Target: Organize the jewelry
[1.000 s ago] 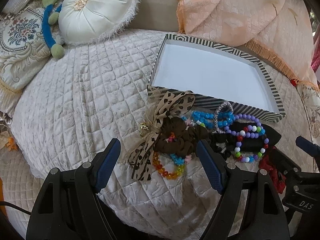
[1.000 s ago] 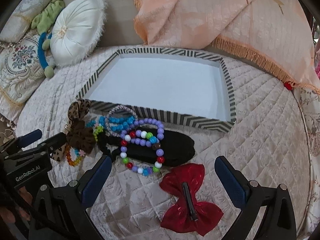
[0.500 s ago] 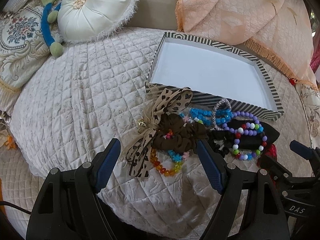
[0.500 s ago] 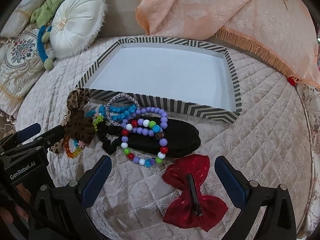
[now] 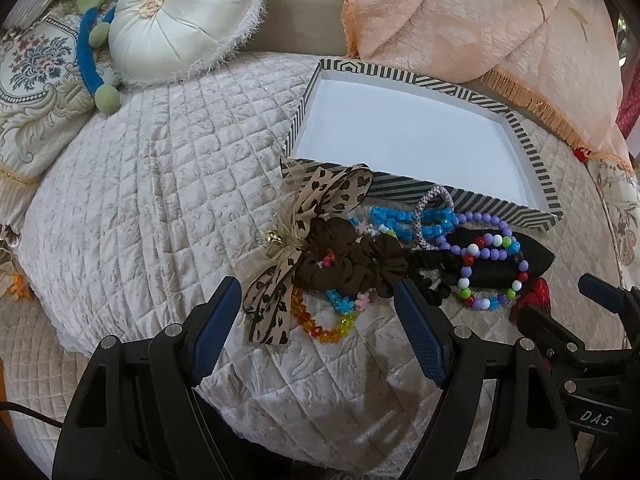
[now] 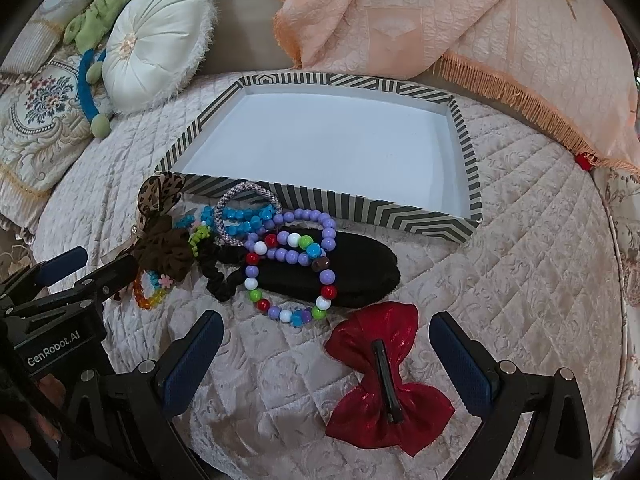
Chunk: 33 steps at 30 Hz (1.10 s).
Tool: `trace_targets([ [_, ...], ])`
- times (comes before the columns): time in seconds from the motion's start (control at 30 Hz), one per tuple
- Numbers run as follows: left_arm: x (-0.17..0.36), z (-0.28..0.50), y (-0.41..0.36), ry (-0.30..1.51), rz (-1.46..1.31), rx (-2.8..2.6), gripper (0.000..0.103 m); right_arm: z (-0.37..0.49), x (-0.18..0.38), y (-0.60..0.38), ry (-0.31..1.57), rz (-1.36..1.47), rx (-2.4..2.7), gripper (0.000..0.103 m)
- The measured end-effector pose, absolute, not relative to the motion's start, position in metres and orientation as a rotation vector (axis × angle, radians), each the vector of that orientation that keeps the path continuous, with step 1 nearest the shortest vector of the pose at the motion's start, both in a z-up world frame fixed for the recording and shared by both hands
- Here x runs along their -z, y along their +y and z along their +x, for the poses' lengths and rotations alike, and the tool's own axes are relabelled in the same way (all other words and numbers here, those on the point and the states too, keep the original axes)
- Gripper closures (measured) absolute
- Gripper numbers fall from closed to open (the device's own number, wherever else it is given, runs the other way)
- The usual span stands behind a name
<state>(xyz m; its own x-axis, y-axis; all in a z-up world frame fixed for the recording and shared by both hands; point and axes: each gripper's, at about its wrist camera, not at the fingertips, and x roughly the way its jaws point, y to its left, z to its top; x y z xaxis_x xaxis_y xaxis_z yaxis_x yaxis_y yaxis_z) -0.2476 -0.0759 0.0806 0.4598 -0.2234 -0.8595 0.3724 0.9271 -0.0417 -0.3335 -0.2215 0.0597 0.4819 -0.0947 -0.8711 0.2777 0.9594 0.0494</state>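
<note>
A cream quilted bedspread (image 5: 152, 184) covers the surface, stitched in diamonds with a faint leaf pattern. Toward the back lie a round white cushion (image 5: 180, 20), an embroidered floral pillow (image 5: 36, 68) and a green and blue soft toy (image 5: 96, 52), with a peach fringed blanket (image 6: 460, 20) heaped on the right. A shallow striped box (image 6: 376, 210) with a white inside sits on the bedspread, nothing in it. Just in front of its near wall the jewelry is heaped together: a leopard-print bow (image 5: 316, 216), a brown scrunchie (image 5: 348, 260), an orange bead bracelet (image 5: 316, 326), blue beads (image 5: 404, 220), a purple bead bracelet (image 6: 304, 248) draped over a black pouch (image 6: 352, 276), and a black scrunchie (image 6: 218, 276). A red bow (image 6: 384, 376) lies apart, face down with its clip up. The left gripper (image 5: 316, 320) hovers with its fingers spread wide near the leopard bow and brown scrunchie, holding nothing. The right gripper (image 6: 326, 356) is likewise wide apart, straddling the red bow without touching it.
</note>
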Motion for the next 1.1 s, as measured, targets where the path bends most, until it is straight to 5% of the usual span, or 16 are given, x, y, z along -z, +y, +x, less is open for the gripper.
trace_targets([
  [1.1,-0.0737,-0.2492,-0.0752,1.048,0.178,0.366,0.024,-0.3345,-0.0543,-0.2263,1.077,0.193,0.205,0.000],
])
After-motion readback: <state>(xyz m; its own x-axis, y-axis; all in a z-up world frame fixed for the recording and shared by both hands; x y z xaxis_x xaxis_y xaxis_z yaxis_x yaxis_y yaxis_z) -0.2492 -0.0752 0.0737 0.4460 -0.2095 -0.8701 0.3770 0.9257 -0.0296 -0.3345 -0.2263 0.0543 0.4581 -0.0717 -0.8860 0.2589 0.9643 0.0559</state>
